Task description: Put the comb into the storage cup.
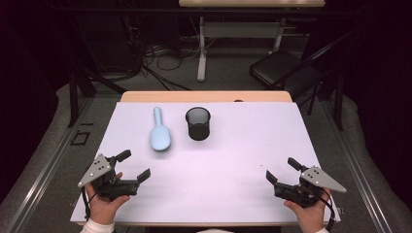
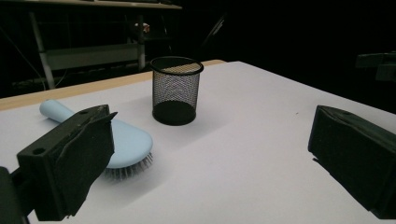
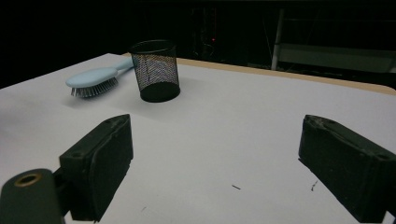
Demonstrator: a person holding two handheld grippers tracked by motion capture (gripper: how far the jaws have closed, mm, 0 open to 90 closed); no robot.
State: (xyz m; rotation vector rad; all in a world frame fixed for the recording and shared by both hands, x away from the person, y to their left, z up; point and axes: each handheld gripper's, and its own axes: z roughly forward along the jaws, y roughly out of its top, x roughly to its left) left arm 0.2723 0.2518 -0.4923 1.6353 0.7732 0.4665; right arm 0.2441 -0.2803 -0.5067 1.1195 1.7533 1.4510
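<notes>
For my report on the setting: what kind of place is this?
Probably a lab or workshop room for recording. A table covered in white stands on grey floor, loose cables lie behind it, and a black folding chair and another desk stand beyond.

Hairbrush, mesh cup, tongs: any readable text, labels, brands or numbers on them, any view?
None: no view shows readable text.
Hairbrush: plain light blue back and handle, no brand mark.
Mesh cup: bare black mesh, no label.
Left tongs and right tongs: black pads and grey plates with holes, no lettering.
Table: plain white sheet with a few small dark specks, not writing.
</notes>
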